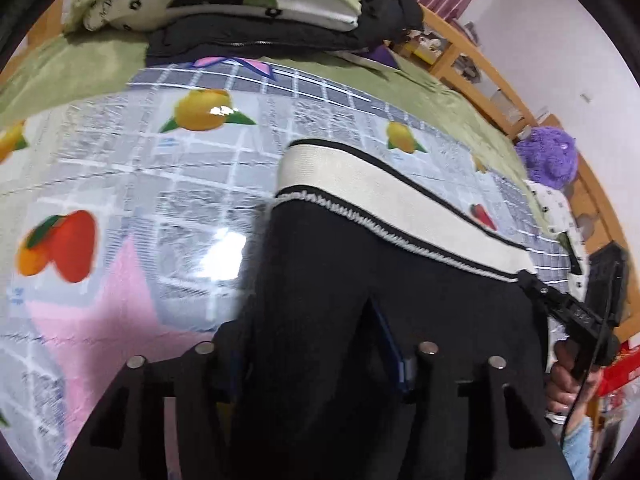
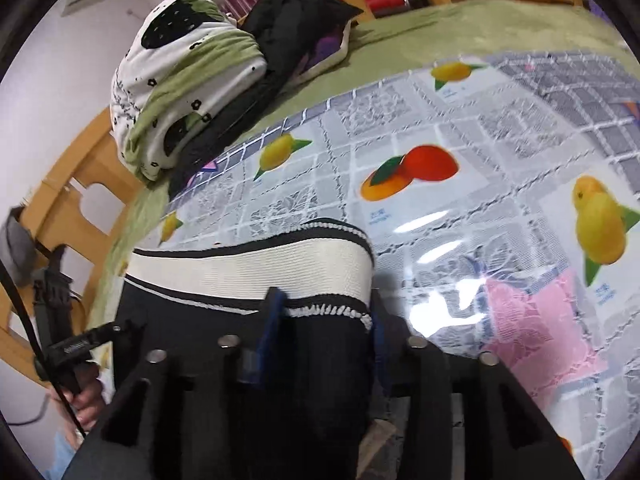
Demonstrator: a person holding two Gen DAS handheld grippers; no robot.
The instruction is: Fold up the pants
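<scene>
Left wrist view: black pants [image 1: 360, 280] with a cream, black-edged waistband [image 1: 384, 200] lie on a glossy fruit-print tablecloth [image 1: 120, 184], the waistband running from 11 o'clock toward 4 o'clock of the frame centre. The left gripper [image 1: 320, 356] stands at 6 o'clock with black fabric bunched between its two fingers; the blue pad of the right-side finger [image 1: 394, 344] lies against the cloth, and the jaws, partly apart, are clamped on the pants below the waistband. At 4 o'clock the right gripper [image 1: 568, 308] meets the far end of the waistband, a hand [image 1: 564, 384] on its handle.

Right wrist view: the same pants [image 2: 328, 360] fill the lower centre, waistband [image 2: 248, 264] crossing from 9 o'clock to centre. The right gripper [image 2: 324, 332] holds the waistband's end, one blue-padded finger [image 2: 272, 320] over the zigzag-stitched edge and the other at the fabric's outer fold; jaws partly apart, clamped on the pants. At 8 o'clock, the left gripper [image 2: 100, 336] and its hand [image 2: 86, 400] are at the garment's other side.

Beyond the tablecloth, at 12 o'clock, a green blanket [image 2: 460, 36] carries folded white-and-green bedding [image 2: 184, 80] and a black jacket [image 2: 296, 12]. A purple plush [image 1: 548, 156] sits at 3 o'clock in the left view.
</scene>
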